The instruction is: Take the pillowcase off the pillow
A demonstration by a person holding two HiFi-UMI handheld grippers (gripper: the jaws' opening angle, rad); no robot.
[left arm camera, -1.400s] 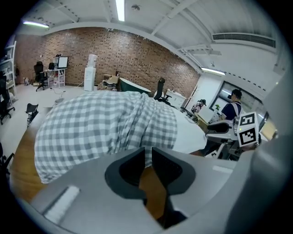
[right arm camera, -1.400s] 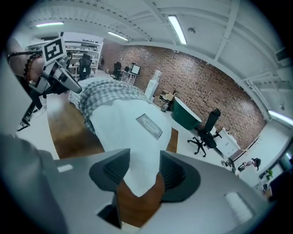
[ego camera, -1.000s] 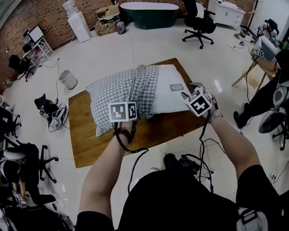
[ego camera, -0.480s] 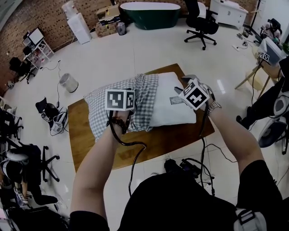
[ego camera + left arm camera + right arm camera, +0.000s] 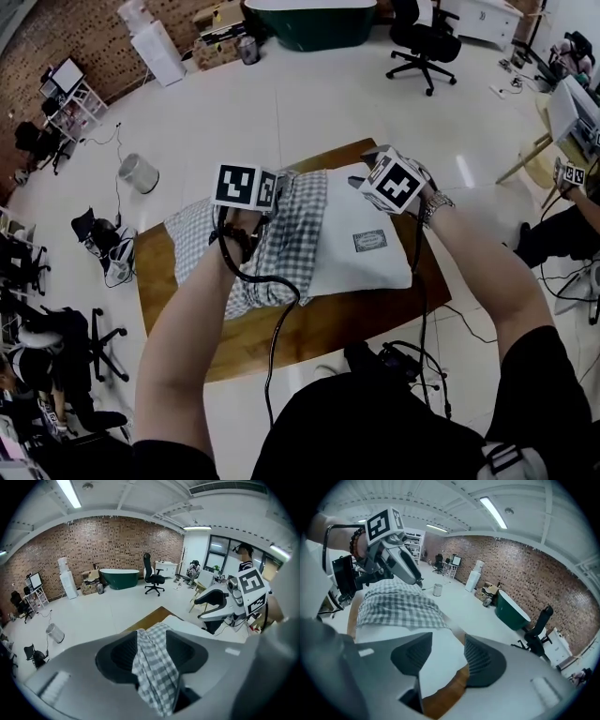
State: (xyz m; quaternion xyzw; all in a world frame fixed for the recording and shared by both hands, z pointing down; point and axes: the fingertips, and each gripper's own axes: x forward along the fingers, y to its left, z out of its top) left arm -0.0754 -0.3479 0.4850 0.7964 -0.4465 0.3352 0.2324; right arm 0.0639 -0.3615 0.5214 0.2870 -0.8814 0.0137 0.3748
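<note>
Working over a brown rectangular wooden counter [image 5: 319, 319] on a pale tiled floor [image 5: 281, 103]. Looking down on a plump white rectangular pillow [image 5: 361, 211] lying flat on that counter, bare across its right half and showing a small dark label patch [image 5: 368, 241] on top. Finding a grey-and-white checked fabric pillowcase [image 5: 291, 230] covering only the pillow's left half and bunching into folds along its open edge near the pillow's middle.

Straddling a raised fold of that checked cloth with the left tool [image 5: 151, 644]. Having just been opening its jaws, holding them spread, and leaving the fold hanging loose in the gap, not pinched.

Reaching with the right tool [image 5: 447, 653] over the far edge of the bare white half. Holding its jaws spread too, framing the pillow's white corner and a strip of counter between them without pressing on either.

Carrying both tools near each other above the pillow's far side, turning the square-marked cubes upward.
</note>
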